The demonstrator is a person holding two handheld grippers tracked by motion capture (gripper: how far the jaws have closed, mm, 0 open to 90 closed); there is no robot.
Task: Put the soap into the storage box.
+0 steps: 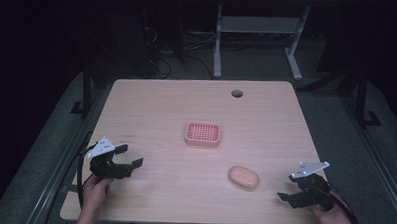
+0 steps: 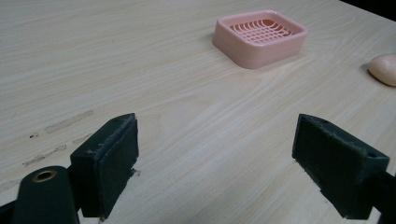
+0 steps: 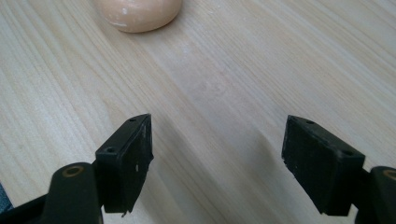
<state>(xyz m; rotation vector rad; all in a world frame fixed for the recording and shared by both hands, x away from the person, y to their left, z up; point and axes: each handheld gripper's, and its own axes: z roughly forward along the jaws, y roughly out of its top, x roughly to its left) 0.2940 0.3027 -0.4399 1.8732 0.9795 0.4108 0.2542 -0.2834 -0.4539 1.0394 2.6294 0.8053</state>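
Two tools rest low over the pale wooden desk. Left tool, at 8 o'clock, jaws apart, empty. Pink slatted soap dish at centre. Peach soap bar at 5 o'clock, apart from the dish. Right tool, at 4 o'clock, jaws apart, empty.

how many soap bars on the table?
1. The soap bar lies on the table, nearer the person than the empty pink soap dish and towards the right gripper. Nothing seems hidden.

Left gripper, right gripper: jaws apart.
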